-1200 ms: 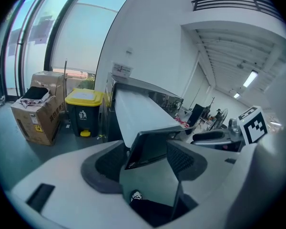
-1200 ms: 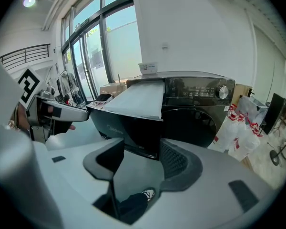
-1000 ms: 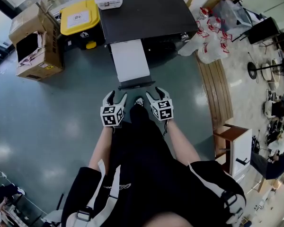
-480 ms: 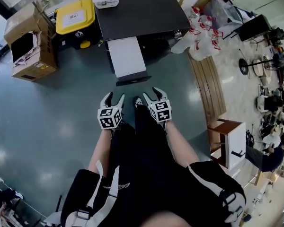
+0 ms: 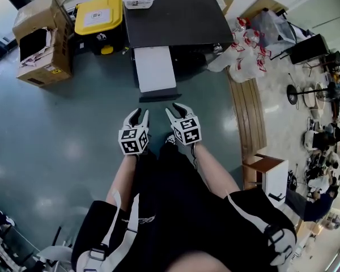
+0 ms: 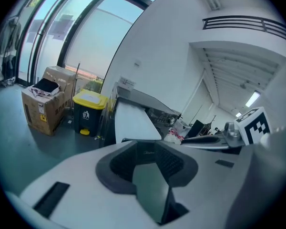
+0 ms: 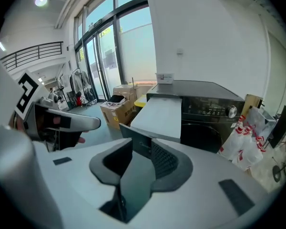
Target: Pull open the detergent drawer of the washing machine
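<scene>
The left gripper [image 5: 139, 114] and right gripper [image 5: 177, 109] are empty, their jaws half apart after just narrowing. Just beyond them the detergent drawer [image 5: 154, 68], white with a dark front, stands pulled out of the black washing machine [image 5: 175, 16], its long axis pointing back at the person.

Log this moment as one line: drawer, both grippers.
detergent drawer: out of washing machine | left gripper: empty, jaws just closing | right gripper: empty, jaws just closing | contact: none

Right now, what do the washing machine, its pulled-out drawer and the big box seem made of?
Washing machine: dark, smooth, faintly glossy, painted metal or plastic. Drawer: flat white, likely plastic, dark front. Box: brown cardboard, flaps open.
</scene>
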The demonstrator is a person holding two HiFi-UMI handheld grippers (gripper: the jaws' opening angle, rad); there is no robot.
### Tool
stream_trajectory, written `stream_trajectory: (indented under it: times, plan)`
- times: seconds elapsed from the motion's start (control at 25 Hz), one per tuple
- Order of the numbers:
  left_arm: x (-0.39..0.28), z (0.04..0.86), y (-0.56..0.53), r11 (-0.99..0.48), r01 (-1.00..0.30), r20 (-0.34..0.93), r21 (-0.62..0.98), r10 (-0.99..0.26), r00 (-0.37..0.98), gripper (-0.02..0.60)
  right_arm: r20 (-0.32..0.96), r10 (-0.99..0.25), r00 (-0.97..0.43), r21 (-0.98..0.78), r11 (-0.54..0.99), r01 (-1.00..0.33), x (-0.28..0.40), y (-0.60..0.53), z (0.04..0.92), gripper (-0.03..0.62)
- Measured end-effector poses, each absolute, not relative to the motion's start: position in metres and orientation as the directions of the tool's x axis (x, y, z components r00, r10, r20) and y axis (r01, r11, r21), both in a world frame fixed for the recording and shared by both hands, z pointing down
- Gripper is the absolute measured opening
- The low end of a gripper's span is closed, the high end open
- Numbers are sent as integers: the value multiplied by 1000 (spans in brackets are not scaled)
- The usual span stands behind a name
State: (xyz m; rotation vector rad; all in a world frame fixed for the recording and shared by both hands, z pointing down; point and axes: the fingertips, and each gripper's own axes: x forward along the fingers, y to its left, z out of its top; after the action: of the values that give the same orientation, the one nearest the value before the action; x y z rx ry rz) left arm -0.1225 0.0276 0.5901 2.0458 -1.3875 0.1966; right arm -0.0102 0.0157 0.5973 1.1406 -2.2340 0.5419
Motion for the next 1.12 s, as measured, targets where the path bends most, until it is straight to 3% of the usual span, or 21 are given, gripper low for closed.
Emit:
stream_trajectory:
  times: [0.12, 0.28, 0.68, 1.12]
  plan:
    - [-118, 575, 20, -233, -896, 447, 378, -802, 397, 61, 634, -598, -490, -97, 567, -818, -10, 5, 584, 75]
    - [-114, 551, 13, -245, -905, 428, 349, -817, 387, 21, 617, -588, -523, -111, 593, -798, -18, -2, 565, 9]
    - [-95, 481, -14, -267, -920, 355, 289, -862, 361, 21, 525, -624, -578, -21, 670, -742, -25, -17, 493, 9]
    - [-94, 349, -28, -311, -932, 128, 187, -933, 337, 21, 301, -774, -557, 55, 597, -800, -4, -46, 370, 9]
